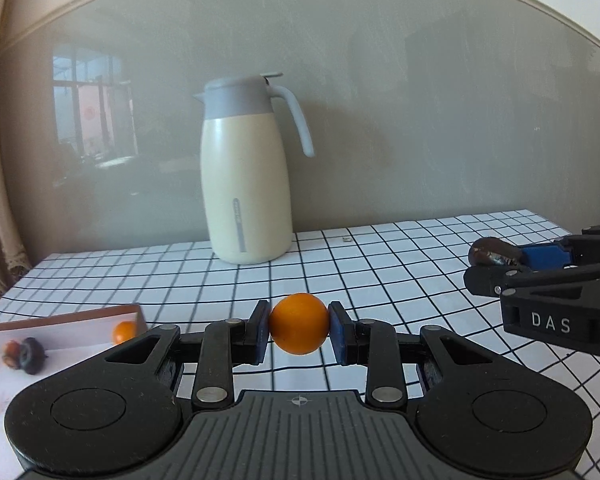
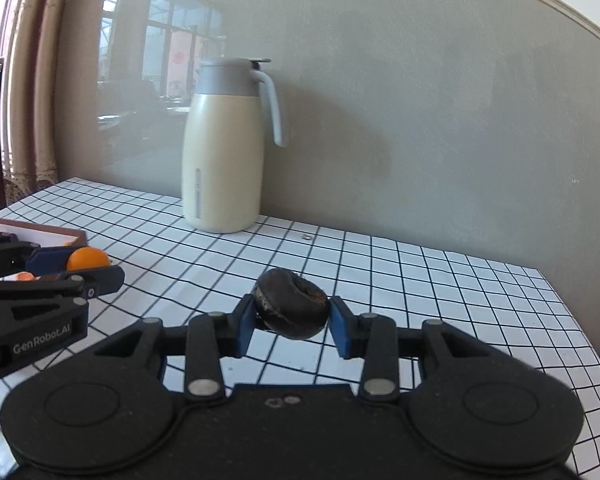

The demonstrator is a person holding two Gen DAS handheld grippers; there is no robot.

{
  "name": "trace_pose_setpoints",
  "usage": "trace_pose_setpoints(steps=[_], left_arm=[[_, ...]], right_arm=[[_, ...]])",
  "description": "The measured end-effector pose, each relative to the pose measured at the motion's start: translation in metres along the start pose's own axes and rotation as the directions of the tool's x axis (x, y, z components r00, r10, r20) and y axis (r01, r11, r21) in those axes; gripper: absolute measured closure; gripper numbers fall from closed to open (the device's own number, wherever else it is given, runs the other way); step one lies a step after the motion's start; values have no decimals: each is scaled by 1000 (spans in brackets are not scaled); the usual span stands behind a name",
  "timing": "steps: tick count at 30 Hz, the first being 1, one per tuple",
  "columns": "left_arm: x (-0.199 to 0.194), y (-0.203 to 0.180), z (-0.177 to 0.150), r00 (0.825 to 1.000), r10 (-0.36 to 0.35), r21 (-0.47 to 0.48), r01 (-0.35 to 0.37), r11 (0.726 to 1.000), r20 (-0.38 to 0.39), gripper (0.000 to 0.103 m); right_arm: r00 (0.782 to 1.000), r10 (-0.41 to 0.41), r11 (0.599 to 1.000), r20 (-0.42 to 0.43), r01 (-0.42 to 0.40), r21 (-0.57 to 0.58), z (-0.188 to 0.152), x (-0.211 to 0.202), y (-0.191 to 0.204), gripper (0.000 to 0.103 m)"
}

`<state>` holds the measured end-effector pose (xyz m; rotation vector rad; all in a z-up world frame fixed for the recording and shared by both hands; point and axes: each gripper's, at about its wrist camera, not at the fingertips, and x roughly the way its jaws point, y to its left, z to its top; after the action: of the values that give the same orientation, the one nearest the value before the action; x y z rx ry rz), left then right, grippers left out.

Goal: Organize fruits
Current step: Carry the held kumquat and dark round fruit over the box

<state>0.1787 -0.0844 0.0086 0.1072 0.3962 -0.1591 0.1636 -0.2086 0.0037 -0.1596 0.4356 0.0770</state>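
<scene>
Orange (image 1: 299, 323) sits pinched between the blue pads of the left tongs (image 1: 299, 330), lifted clear of the checked surface (image 1: 380, 264), at the lower centre of the left wrist view. Right tongs (image 2: 292, 314) grip a dark, wrinkled fruit (image 2: 291, 306) the same way, at the lower centre of the right wrist view, also off the surface. In the lower left of the left view a tray (image 1: 80, 316) lies on the surface, holding a second orange (image 1: 123, 331) by its far wall and two small dark fruits (image 1: 24, 354) further left. A cream jug (image 1: 246, 176) with a grey lid and handle stands upright at the back, near the wall, well apart from the tray.
</scene>
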Motion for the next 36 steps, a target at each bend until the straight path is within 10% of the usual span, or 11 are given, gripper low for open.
trace_pose_setpoints(steps=[36], left_arm=[[-107, 131, -36, 968, 242, -92, -236, 967, 59, 72]], right_arm=[[947, 315, 945, 71, -305, -122, 12, -37, 148, 73]])
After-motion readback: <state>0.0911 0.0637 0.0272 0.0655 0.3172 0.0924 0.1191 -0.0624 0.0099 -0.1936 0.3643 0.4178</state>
